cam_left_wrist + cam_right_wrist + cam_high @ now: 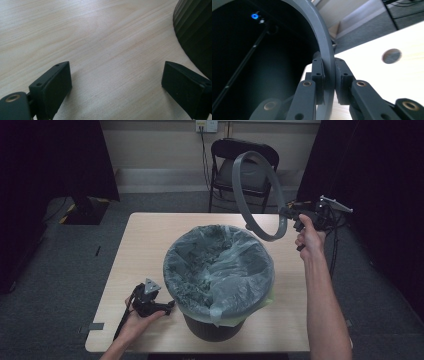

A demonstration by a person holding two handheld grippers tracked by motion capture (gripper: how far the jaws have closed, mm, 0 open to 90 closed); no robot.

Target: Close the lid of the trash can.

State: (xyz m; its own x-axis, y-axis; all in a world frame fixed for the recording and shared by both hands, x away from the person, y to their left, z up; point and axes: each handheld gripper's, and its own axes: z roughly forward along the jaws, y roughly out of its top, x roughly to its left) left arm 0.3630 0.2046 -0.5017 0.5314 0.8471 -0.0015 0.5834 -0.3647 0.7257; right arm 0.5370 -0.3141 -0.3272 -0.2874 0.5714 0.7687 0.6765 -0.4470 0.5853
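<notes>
Probably a recording lab — black curtains [50,160], bare table [150,235], folding chair [245,170].

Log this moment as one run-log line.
right gripper: shut on grey ring, held above table | left gripper: open, beside bin | bag liner: in bin

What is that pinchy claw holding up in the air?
The right gripper pinches the grey ring by its lower rim band. The left gripper holds nothing.
</notes>
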